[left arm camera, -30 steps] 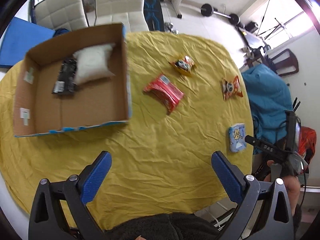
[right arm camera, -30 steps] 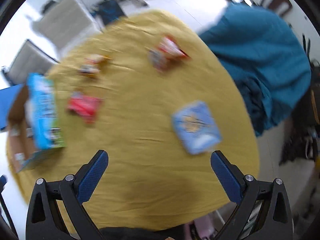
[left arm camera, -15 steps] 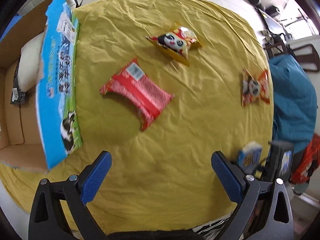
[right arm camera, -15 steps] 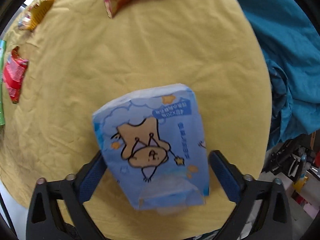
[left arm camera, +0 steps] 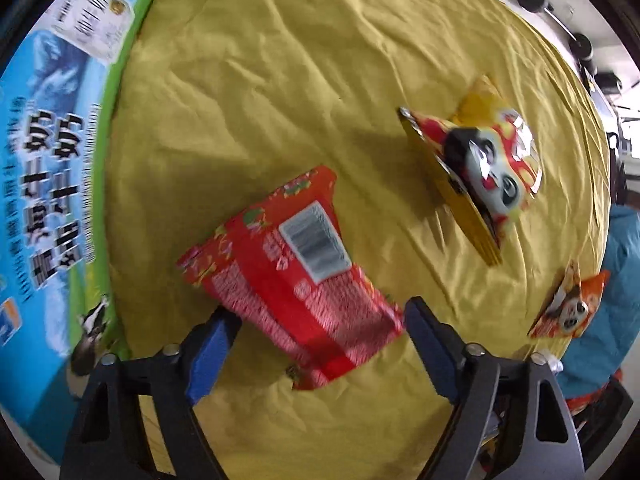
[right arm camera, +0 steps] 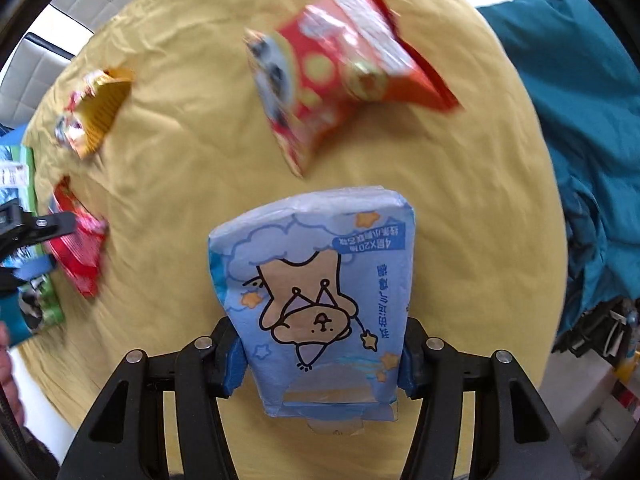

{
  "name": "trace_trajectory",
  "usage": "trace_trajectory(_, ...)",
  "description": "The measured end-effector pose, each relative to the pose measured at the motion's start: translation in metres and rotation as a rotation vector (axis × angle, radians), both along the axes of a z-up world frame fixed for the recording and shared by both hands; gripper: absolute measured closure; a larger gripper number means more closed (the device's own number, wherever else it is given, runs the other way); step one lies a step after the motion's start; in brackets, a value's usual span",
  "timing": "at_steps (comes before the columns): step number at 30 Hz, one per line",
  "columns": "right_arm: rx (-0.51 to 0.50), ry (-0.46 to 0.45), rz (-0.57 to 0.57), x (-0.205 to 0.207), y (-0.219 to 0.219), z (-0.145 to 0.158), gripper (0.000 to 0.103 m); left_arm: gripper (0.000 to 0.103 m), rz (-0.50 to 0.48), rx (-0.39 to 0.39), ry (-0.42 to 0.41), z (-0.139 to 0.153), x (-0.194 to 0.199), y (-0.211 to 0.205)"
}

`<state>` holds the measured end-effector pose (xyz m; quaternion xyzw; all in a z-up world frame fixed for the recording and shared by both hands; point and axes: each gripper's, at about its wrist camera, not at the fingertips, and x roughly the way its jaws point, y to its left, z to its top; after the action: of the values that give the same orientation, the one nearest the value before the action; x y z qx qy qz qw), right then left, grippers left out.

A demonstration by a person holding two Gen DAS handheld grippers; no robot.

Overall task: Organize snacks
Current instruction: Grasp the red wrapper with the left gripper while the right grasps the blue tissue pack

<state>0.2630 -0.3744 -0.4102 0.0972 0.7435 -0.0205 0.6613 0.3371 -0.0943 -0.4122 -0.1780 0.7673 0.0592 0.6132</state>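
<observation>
A red snack packet (left arm camera: 296, 276) lies on the yellow cloth, its near end between the blue pads of my left gripper (left arm camera: 320, 344), which stands open around it. A blue pack with a cartoon bear (right arm camera: 320, 304) is clamped in my right gripper (right arm camera: 320, 364), its pads pressing both sides. The right wrist view also shows the red packet (right arm camera: 78, 252) at far left with the left gripper's black fingers (right arm camera: 36, 228) on it. A yellow panda snack bag (left arm camera: 480, 172) and an orange panda bag (left arm camera: 568, 308) lie farther off.
The printed blue-and-green side of the cardboard box (left arm camera: 52, 168) stands along the left. The red-orange panda bag (right arm camera: 340, 80) lies just beyond the blue pack, the yellow bag (right arm camera: 94, 112) at upper left. A teal blanket (right arm camera: 580, 140) hangs past the table's right edge.
My left gripper came down over the red packet, which now sits between its pads. My right gripper closed on the blue pack and holds it; the view beyond has shifted.
</observation>
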Motion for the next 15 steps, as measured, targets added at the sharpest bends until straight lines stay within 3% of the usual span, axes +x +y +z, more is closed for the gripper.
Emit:
trace_trajectory(4, 0.01, 0.01, 0.016, 0.009, 0.007, -0.001, 0.043, 0.042, -0.041, 0.028, -0.033, -0.002, 0.002, -0.004)
trace_trajectory(9, -0.005, 0.034, 0.034, 0.011, 0.014, -0.005, 0.044, 0.056, -0.273, 0.1, -0.086, 0.009, -0.021, -0.024)
trace_trajectory(12, -0.003, 0.046, 0.043, 0.014, 0.019, -0.009, 0.044, 0.057, -0.383, 0.14, -0.101, 0.011, -0.037, -0.033)
trace_trajectory(15, -0.002, 0.055, 0.054, 0.01, 0.023, -0.012, 0.044, 0.054, -0.378, 0.135, -0.093, 0.003, -0.039, -0.03)
